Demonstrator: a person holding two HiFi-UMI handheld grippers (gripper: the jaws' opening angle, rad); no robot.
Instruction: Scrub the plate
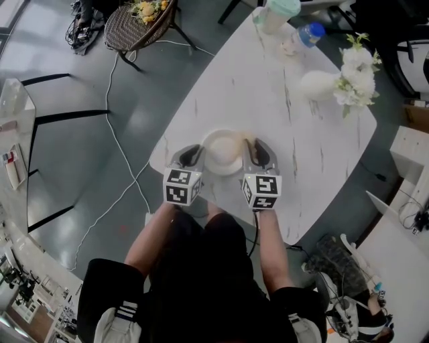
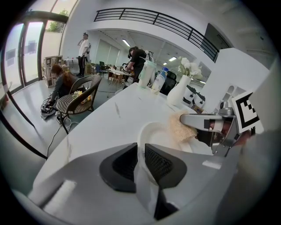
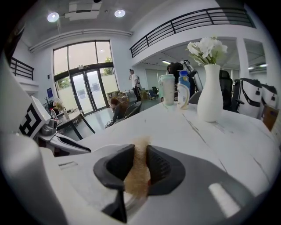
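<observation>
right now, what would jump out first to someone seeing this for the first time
The round white plate at the near edge of the white marbled table draws the eye first. The left gripper is clamped on its rim, and the right gripper pinches a tan fibrous scrubbing pad at the plate's right side. Next comes the white vase of white flowers at the table's far right, near a blue-capped bottle.

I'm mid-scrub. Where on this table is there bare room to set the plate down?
The broad middle of the table, between the plate and the vase, is bare; so is the strip right of the right gripper. The far end is crowded with cup, bottle and vase.
</observation>
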